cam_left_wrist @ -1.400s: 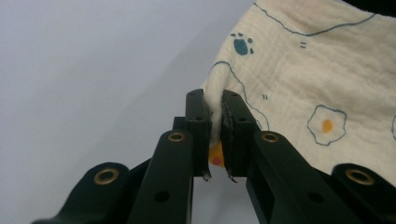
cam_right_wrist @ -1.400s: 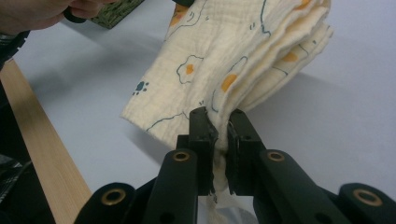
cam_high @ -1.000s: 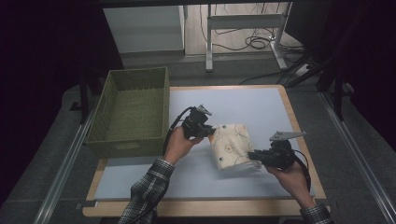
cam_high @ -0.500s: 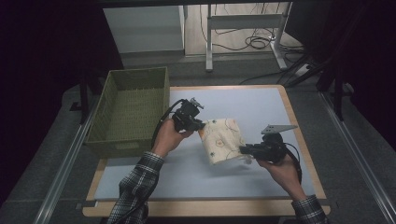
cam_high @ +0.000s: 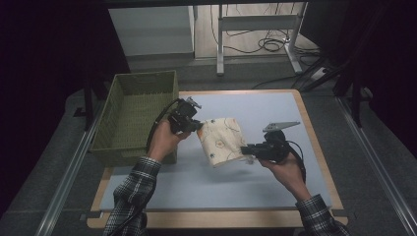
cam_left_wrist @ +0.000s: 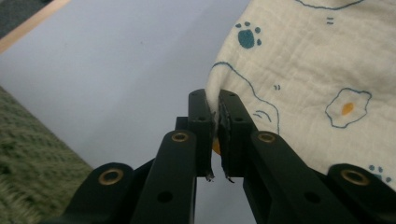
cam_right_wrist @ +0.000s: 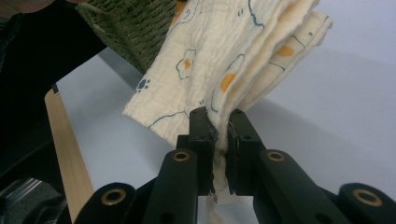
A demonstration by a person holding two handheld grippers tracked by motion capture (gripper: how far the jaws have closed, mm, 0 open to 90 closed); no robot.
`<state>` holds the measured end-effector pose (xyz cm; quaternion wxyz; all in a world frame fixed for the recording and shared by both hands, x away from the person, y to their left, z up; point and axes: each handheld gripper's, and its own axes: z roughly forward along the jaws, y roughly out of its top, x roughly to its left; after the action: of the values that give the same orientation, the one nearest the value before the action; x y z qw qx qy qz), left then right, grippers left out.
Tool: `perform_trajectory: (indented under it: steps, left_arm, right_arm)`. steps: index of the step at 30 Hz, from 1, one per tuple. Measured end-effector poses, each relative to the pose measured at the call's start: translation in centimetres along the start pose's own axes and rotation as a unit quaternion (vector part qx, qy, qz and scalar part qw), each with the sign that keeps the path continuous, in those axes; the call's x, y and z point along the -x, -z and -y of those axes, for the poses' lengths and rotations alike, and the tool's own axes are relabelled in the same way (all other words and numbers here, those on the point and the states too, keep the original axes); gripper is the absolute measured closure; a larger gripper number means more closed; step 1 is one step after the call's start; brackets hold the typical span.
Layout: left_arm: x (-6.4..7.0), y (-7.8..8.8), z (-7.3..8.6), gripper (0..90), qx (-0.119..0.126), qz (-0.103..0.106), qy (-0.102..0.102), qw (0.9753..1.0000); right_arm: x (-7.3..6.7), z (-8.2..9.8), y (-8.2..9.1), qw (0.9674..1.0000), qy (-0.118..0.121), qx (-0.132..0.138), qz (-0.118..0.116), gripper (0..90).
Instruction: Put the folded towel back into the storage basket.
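Cloth: a folded cream cloth [cam_high: 222, 140] printed with paw marks and fried eggs, held up off the table [cam_high: 275, 113] between the two grippers, with nothing under its middle.
Left hand-held gripper: the left hand-held gripper [cam_left_wrist: 213, 114] has its jaws pressed together on one thin edge of the cloth; from its own view only a narrow lip of fabric sits between the pads.
Right hand-held gripper: the right hand-held gripper [cam_right_wrist: 218, 126] is clamped on a thicker bunch of layers at the opposite edge, and some folds fan out loose just beyond its jaws.
Basket: a woven green basket [cam_high: 133, 115] stands just behind and beside the left hand-held gripper, well apart from the right one.
Risk, left side: I'd say the shallow bite is the weak point; a tug from the other side could pull that lip free and drop the corner.
Risk, right side: the outer layers look barely caught, so they may slide out and let the fold open.
Risk, spacing: if the hands drift apart the cloth goes taut and slips; if they close in, it sags and the stack may skew.
Risk, basket: a hanging corner could snag on the woven rim if the cloth is carried that way, which is only my guess.
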<state>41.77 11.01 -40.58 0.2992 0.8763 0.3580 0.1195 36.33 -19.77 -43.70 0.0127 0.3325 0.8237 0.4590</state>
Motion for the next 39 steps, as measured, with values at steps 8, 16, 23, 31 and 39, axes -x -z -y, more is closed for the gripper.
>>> perform_trajectory:
  steps: [8, 16, 23, 31, 39]
  left_arm:
    - [-1.3, 1.4, 0.2, 86.9, 0.002, -0.014, 0.001, 0.9999]
    - [-2.7, 2.9, 0.2, 87.4, 0.010, -0.025, 0.005, 0.9996]
    - [-4.0, 4.2, 0.1, 87.4, 0.017, -0.038, 0.009, 0.9991]
    - [-5.8, 5.9, 0.6, 87.4, 0.025, -0.059, 0.020, 0.9977]
    - [-7.4, 8.0, 1.2, 87.4, 0.039, -0.081, 0.034, 0.9954]
  right_arm:
    - [-0.4, -1.6, -1.0, 0.9999, 0.006, 0.002, -0.010, 82.2]
    - [-0.9, -3.8, -1.6, 0.9998, 0.010, 0.009, -0.017, 82.2]
    - [-1.3, -5.7, -2.3, 0.9997, 0.016, 0.013, -0.015, 82.2]
    - [-1.9, -7.7, -3.9, 0.9995, 0.019, 0.015, -0.022, 82.2]
    - [-3.0, -9.9, -5.5, 0.9990, 0.029, 0.017, -0.028, 82.3]
